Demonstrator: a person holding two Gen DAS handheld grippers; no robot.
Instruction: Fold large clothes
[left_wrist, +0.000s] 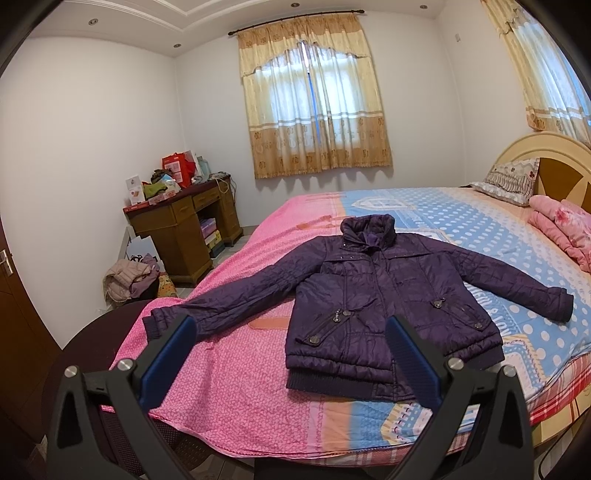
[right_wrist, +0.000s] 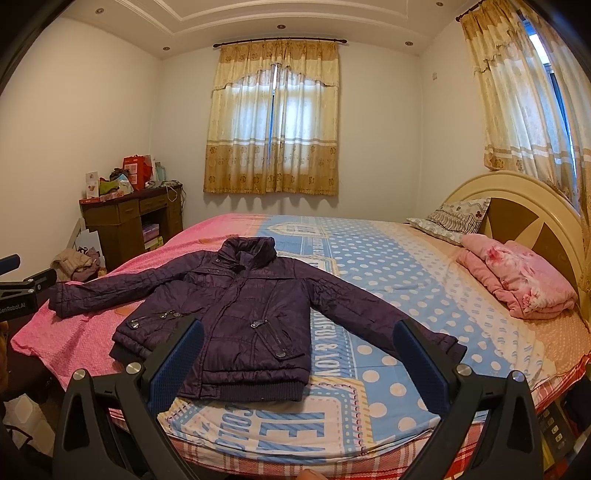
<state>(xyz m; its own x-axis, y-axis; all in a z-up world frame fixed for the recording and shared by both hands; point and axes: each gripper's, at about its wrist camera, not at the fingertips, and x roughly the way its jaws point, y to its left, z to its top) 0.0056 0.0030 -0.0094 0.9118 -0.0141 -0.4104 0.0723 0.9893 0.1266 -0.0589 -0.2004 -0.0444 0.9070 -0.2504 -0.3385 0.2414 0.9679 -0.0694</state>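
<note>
dark purple jacket; bedsheet pink, blue with white dots; folded blanket pink, perhaps floral.

A dark purple quilted jacket lay flat, front up and closed, near the bed's near edge. Its sleeves were spread out left and right, its collar pointed far and its ribbed hem lay nearest.

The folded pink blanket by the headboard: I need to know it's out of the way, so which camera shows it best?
The right wrist view. There the whole pink blanket shows, folded on the bed in front of the headboard, well apart from the purple jacket. The left wrist view crops it at the right edge.
</note>
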